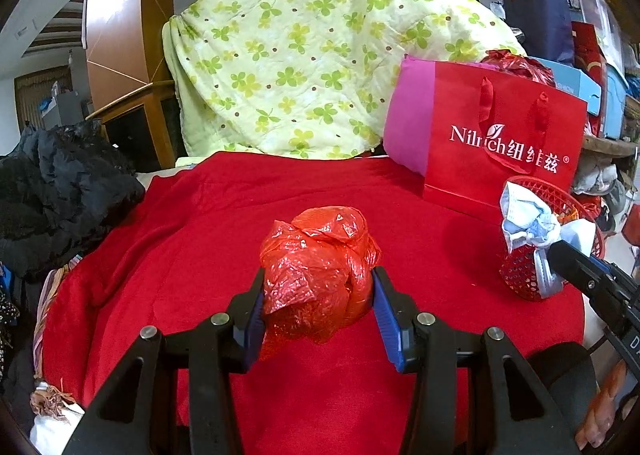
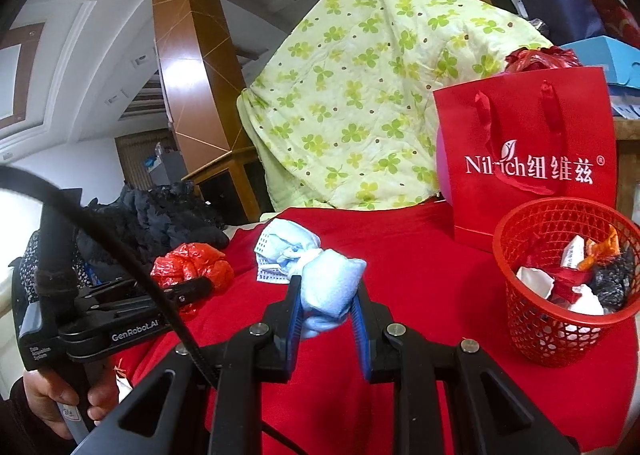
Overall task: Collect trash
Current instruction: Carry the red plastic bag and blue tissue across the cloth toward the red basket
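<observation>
The left hand-held gripper (image 1: 318,295) was closed on a crumpled red plastic bag (image 1: 320,267), held above the red cloth (image 1: 200,223), well left of the red mesh basket (image 2: 560,283). The right hand-held gripper (image 2: 326,295) clamped a light-blue wad (image 2: 326,287) just left of that basket, which contained wrappers.

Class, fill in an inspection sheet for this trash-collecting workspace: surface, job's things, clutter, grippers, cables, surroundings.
Surface: red cloth, wrinkled.
Job's things: red plastic wad; blue tissue wad; red mesh basket holding scraps.
Clutter: red gift bag, upright behind the basket; dark clothes at left.
Grippers: left hand-held gripper shut on the plastic wad; right hand-held gripper shut on the tissue wad.
Cables: black cable crossing the right wrist view.
Surroundings: clover quilt, wooden pillar.
</observation>
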`<state>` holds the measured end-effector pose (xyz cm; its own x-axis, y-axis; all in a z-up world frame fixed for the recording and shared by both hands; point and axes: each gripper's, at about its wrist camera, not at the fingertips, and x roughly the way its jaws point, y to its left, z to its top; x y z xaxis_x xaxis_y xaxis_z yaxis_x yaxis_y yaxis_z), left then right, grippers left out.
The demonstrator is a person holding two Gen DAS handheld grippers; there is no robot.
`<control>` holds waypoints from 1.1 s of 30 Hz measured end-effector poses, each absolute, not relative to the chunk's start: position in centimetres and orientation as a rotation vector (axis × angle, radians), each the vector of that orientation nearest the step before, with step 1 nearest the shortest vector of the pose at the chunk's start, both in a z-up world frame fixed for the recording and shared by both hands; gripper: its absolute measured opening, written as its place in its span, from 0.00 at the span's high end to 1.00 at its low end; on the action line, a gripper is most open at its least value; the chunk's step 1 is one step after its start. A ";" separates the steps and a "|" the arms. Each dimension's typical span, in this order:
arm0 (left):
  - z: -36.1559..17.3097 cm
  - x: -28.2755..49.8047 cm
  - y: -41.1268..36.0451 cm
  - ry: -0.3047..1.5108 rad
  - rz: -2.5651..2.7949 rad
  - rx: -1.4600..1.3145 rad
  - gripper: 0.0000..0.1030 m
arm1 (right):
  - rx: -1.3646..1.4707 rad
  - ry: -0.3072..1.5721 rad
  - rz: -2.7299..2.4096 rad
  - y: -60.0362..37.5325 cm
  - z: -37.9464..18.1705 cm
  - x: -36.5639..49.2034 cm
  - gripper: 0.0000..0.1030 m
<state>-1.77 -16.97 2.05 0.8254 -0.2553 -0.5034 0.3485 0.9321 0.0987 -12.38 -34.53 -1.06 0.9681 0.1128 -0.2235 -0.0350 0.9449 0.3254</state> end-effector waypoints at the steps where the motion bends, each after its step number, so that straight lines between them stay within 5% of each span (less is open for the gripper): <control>1: 2.0 -1.8 -17.0 0.506 -0.322 0.193 0.51 | 0.329 0.242 0.074 -34.7 -1.1 -12.4 0.76; 33: 0.9 -1.6 -18.6 0.541 -0.352 0.240 0.50 | 0.364 0.248 0.063 -35.4 -1.8 -12.3 0.76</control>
